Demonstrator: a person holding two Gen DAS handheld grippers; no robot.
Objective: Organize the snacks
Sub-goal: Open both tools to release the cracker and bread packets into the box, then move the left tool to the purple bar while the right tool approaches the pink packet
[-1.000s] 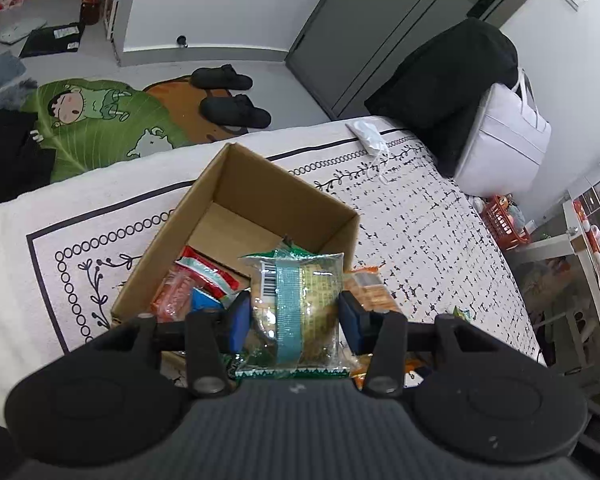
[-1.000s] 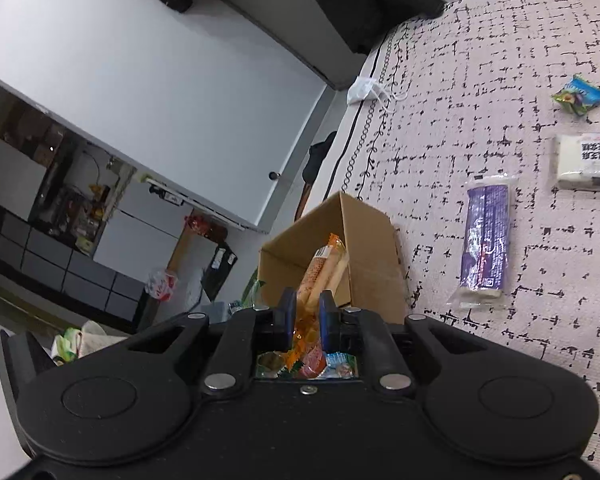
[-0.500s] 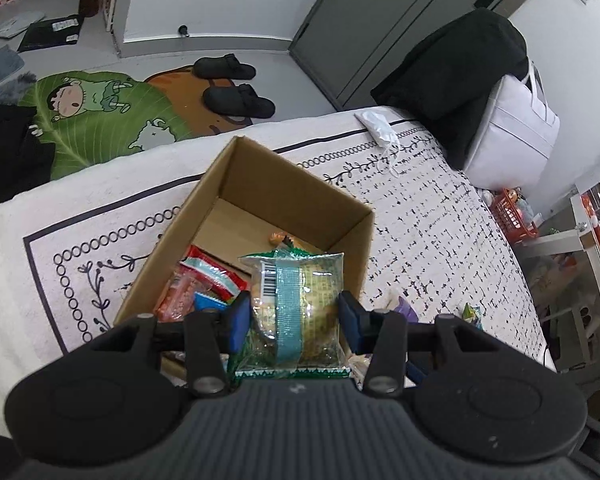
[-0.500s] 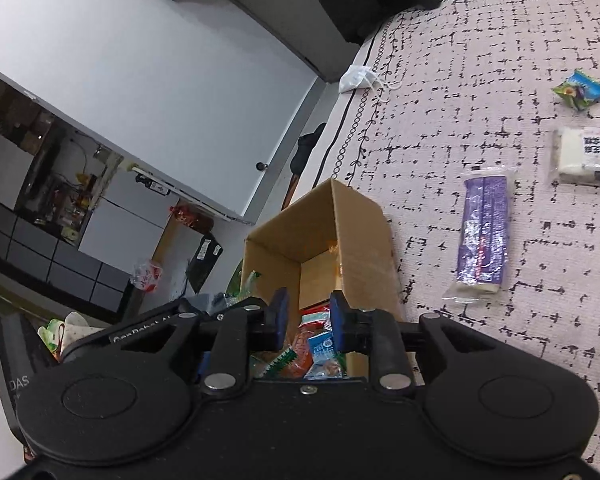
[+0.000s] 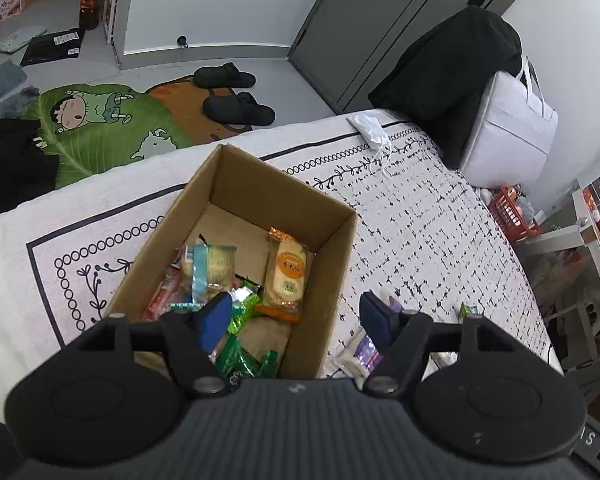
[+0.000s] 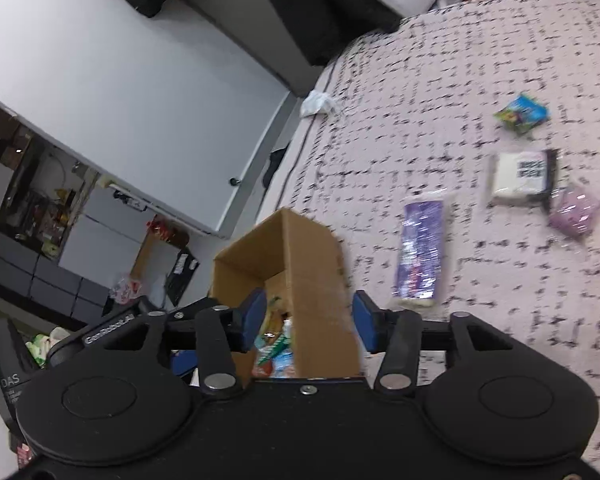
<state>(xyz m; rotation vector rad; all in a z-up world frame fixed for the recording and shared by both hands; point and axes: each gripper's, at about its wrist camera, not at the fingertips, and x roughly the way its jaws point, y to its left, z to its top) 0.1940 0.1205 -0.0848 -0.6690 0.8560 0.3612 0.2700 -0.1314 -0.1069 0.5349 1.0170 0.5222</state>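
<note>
Both your tools are released and hold nothing: the left tool (image 5: 294, 318) hangs over the cardboard box (image 5: 342, 216) on the bed (image 5: 420, 216), where an orange cracker pack (image 5: 287, 274) and a teal-striped pack (image 5: 208, 270) lie. Your right tool (image 6: 310, 320) hovers there too (purple bar (image 6: 420, 252) at 1 o'clock).

Black ribbed gripper (image 5: 294, 322) bodies, blue-padded jaws, silver screws
</note>
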